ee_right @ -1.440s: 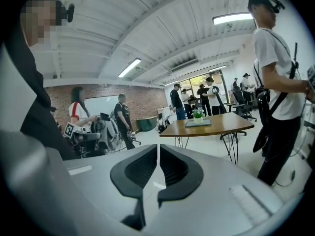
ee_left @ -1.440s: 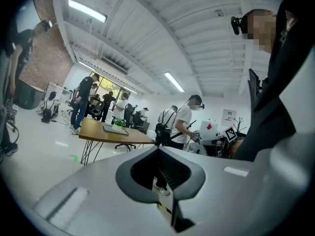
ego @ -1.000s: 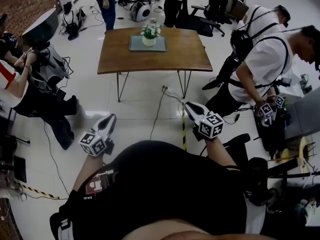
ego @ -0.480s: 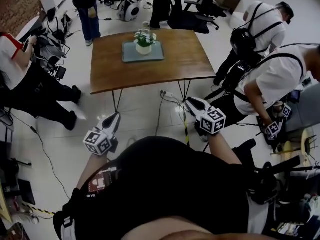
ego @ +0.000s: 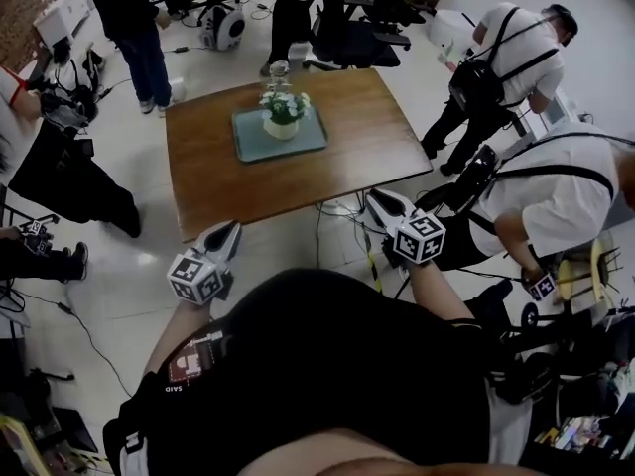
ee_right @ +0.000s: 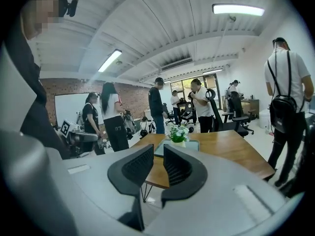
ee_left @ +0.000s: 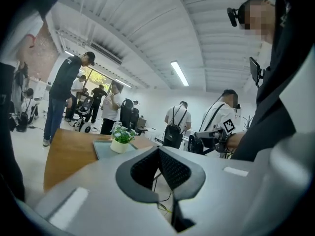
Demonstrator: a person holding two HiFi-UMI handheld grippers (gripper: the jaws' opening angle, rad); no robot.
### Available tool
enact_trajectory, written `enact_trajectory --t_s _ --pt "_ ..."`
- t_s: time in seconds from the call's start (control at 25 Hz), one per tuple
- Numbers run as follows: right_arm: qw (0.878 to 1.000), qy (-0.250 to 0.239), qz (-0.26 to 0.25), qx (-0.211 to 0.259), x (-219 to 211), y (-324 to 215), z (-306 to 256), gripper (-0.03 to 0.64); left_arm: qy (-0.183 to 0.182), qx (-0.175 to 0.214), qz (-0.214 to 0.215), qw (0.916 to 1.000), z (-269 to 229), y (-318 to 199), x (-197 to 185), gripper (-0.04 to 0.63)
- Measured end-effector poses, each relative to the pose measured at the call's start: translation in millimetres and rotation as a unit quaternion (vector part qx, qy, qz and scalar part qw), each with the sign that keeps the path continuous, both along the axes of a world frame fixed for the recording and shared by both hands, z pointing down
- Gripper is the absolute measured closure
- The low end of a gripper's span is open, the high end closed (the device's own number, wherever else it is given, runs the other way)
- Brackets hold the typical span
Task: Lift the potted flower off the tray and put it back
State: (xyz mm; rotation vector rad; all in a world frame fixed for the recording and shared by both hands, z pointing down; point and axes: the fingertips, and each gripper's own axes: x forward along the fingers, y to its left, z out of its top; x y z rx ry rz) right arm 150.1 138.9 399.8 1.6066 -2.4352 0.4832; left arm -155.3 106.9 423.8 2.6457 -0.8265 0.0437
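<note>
Quick status from my end: basically nothing of the task was done at this point. The potted flower (ego: 282,113) sat upright on the grey-green tray (ego: 252,143), and the tray was near the far middle of the wooden table (ego: 298,181). By the look of it, the pot hadn't been lifted yet.

Both grippers were held out in front of me, short of the table's near edge and well apart from the pot. The left gripper (ego: 232,230) was clenched, its pads meeting at the tips with nothing between them. The right gripper (ego: 374,199) had its jaws a little apart, a narrow gap I could see the table through, and it was empty too.

So the whole job was left, I'd say: get up to the table, reach over to the tray, grab the pot, lift it clear, then set it back down. Several bystanders (ego: 506,48) stood around the table, so I'd have watched my elbows.
</note>
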Motion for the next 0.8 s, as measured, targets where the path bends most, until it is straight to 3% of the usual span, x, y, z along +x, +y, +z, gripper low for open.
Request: enact_trajectory --t_s 0.2,0.4,0.6,0.8 --pt "1.0 -0.004 -0.016 -0.009 21.9 -51.1 19.0 0.54 -0.008 -0.006 -0.012 0.9999 11.6 -36.8 21.8 0.597" --pt "0.997 -0.008 -0.075 0.002 48.0 -134.0 30.7 0.54 -0.021 0.0 -0.058 0.9981 20.8 -90.4 52.7 0.598" --pt "0.987 -0.016 -0.162 -0.006 71.1 -213.6 38.6 0.535 -0.029 -0.023 -0.147 0.9884 24.4 -133.9 84.9 0.597" --pt "0.977 -0.033 -0.212 -0.006 101.1 -273.5 44.6 0.532 -0.068 -0.037 -0.174 0.9818 27.8 -170.0 125.6 0.597"
